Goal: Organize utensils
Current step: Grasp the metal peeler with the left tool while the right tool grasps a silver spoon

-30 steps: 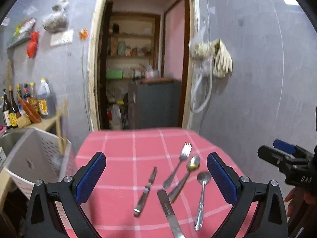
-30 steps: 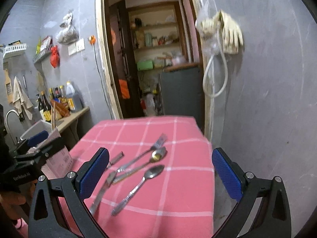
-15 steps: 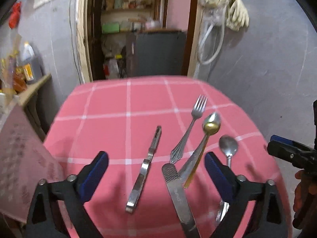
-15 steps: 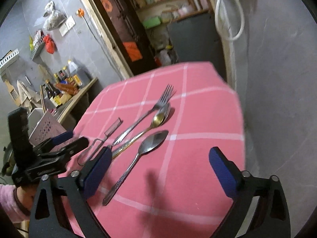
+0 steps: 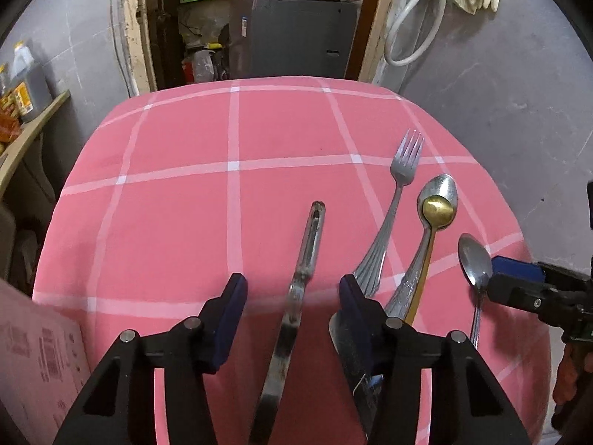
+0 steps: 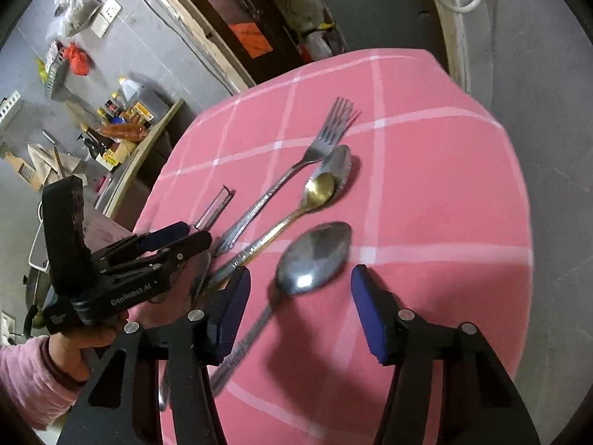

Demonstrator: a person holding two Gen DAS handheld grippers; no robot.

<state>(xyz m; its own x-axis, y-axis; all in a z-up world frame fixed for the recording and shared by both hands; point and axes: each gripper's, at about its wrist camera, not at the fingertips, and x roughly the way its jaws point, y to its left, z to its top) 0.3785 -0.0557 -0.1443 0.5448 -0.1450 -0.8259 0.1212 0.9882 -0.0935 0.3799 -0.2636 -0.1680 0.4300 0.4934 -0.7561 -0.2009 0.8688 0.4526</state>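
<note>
Several steel utensils lie on a pink checked tablecloth (image 5: 178,200). A peeler (image 5: 302,285) lies between the open fingers of my left gripper (image 5: 291,296), low over it. To its right lie a knife (image 5: 352,363), a fork (image 5: 393,204), a gold-bowled spoon (image 5: 437,211) over another spoon, and a plain steel spoon (image 5: 474,263). My right gripper (image 6: 300,296) is open, straddling the steel spoon (image 6: 315,256) just above its neck. The fork (image 6: 296,170) and gold spoon (image 6: 318,189) lie to its left, beside the left gripper (image 6: 163,244).
A grey wall (image 5: 519,92) runs close along the table's right edge. An open doorway with a dark cabinet (image 5: 289,33) lies beyond the far edge. A pink box (image 5: 33,363) sits at the table's left; a counter with bottles (image 6: 122,118) stands further left.
Both grippers have come down and forward over the table. The left now straddles the peeler and the right straddles the steel spoon. Both have narrowed. The utensils lie where they were.
</note>
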